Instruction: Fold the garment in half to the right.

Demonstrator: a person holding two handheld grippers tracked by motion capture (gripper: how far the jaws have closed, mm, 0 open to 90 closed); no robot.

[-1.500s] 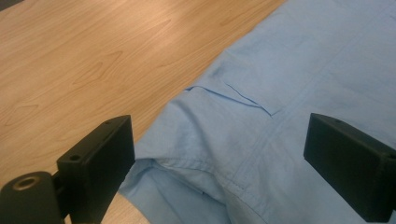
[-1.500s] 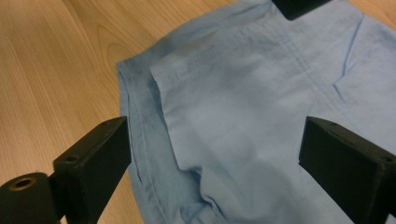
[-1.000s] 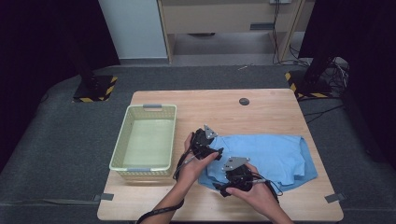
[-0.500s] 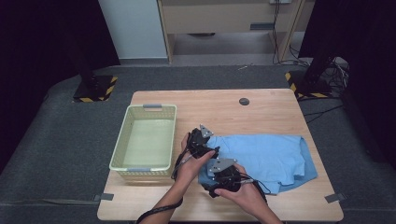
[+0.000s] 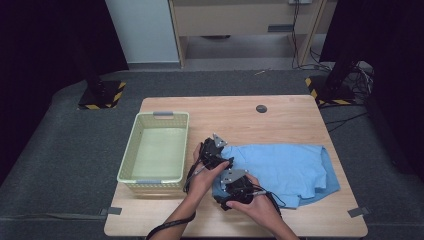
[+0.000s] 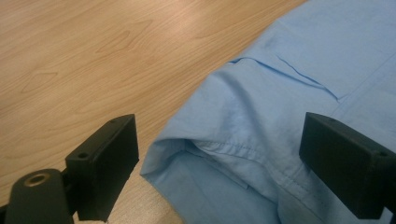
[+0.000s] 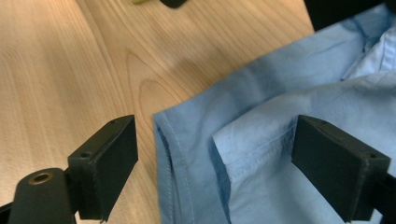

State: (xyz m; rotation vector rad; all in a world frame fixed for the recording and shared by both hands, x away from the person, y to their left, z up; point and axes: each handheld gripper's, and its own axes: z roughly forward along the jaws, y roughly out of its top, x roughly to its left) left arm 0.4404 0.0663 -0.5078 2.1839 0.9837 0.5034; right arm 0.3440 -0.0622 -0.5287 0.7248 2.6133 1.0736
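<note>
Two claws are down at the left edge of the blue shirt (image 5: 285,167), and both stand wide apart with nothing pinched yet. My left claw (image 6: 219,154) straddles a folded corner of the cloth where a stitched hem curls over itself; one jaw sits over bare wood, the other over fabric. My right claw (image 7: 215,158) frames the nearer corner in the same way, with a seamed edge and a loose flap of shirt lying between the jaws.

From the high view, the shirt lies spread on the right half of the counter (image 5: 280,115), rumpled along its right side, its left edge under my two hands. The pale green basket (image 5: 131,160) stands just to the left of the left claw (image 5: 215,152), and nothing lies in it. The right claw (image 5: 234,186) sits nearer the front edge of the counter. A small dark disc (image 5: 261,108) lies farther back, well apart from the work.

I judge the job as barely begun: the garment is flat and no grip is made, and it has yet to be folded or gathered, perhaps for the basket. What is left is to close on both corners, lift the edge and carry it over.
</note>
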